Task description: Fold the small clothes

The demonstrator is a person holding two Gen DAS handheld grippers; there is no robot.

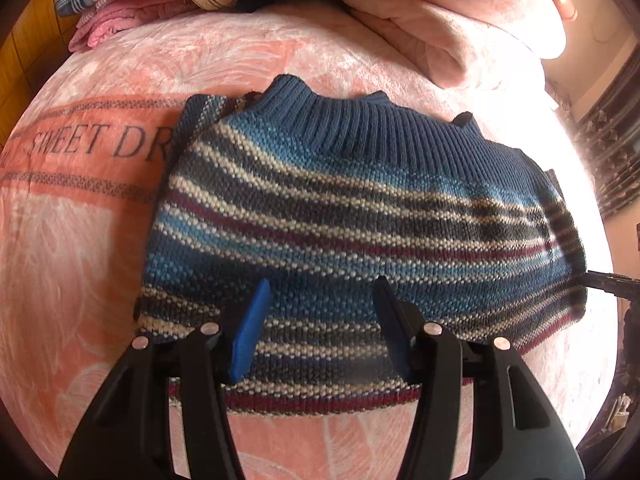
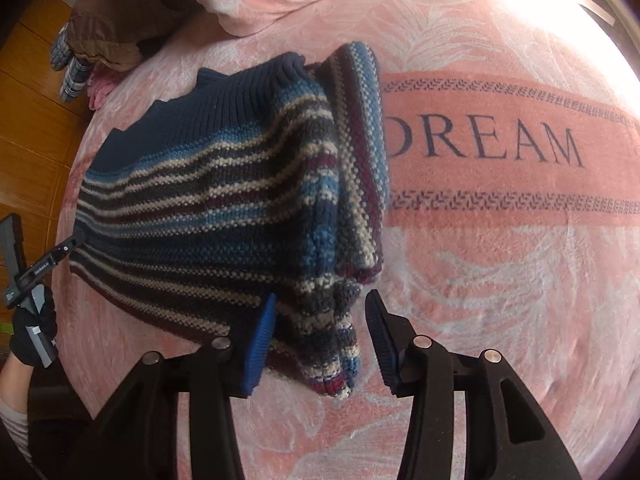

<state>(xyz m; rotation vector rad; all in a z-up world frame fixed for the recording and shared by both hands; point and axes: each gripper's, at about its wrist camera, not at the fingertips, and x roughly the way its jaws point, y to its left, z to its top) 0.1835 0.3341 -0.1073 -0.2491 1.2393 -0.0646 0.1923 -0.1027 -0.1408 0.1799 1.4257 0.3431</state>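
Observation:
A knit sweater (image 1: 340,208) with blue, cream, dark and maroon stripes lies flat on the pink blanket (image 1: 80,240), its ribbed blue collar (image 1: 340,120) at the far side. My left gripper (image 1: 322,292) hovers open over the sweater's near hem, with nothing pinched. In the right wrist view the sweater (image 2: 208,200) has one sleeve (image 2: 360,152) folded over along its side. My right gripper (image 2: 320,308) is open, and the sweater's bunched lower corner (image 2: 332,344) lies between its spread fingers. A gloved hand (image 2: 32,332) holds the left gripper's handle.
Folded clothes (image 1: 120,4) and a pink quilt (image 1: 460,32) are piled at the bed's far side. A brown garment (image 2: 124,12) lies by the bed edge, above a wooden floor (image 2: 28,100). The blanket bears a "SWEET DREAM" band (image 2: 500,148).

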